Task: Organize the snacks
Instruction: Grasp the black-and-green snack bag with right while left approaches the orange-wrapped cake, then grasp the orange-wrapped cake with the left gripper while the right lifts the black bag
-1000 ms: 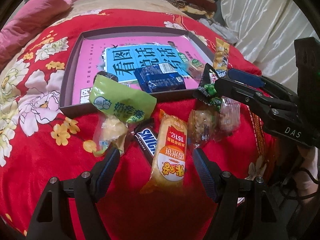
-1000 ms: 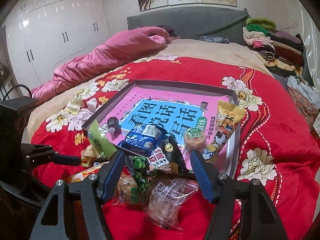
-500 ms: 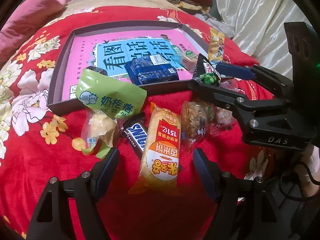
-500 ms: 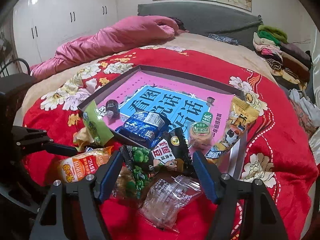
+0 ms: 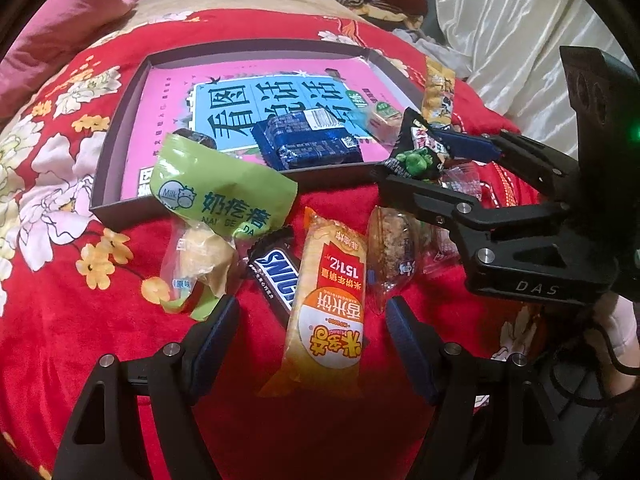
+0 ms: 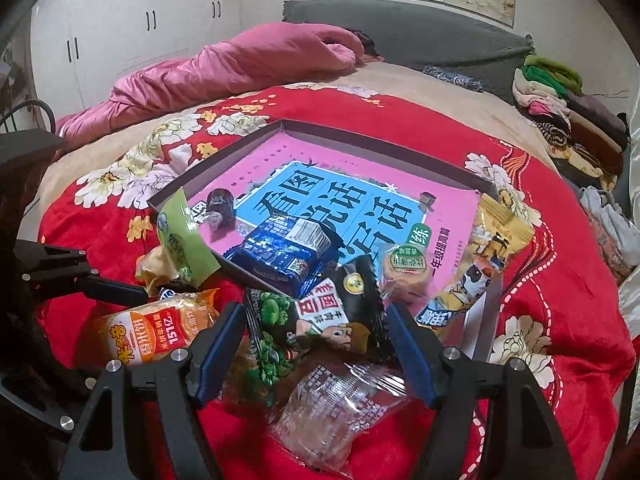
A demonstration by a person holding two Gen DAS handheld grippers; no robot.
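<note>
On the red blanket: snacks beside the tray (image 5: 120, 152)
Left gripper (image 5: 312, 316): spread, straddling rice-cracker pack (image 5: 332, 300)
Right gripper (image 6: 314, 328): spread around black pea bag (image 6: 320, 316)

snickers bar (image 5: 276, 278) half covered, clothes pile (image 6: 568, 120) cropped

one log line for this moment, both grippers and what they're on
left gripper: open, jaws astride rice cracker pack | right gripper: open, jaws astride pea pack | tray: several snacks inside
</note>
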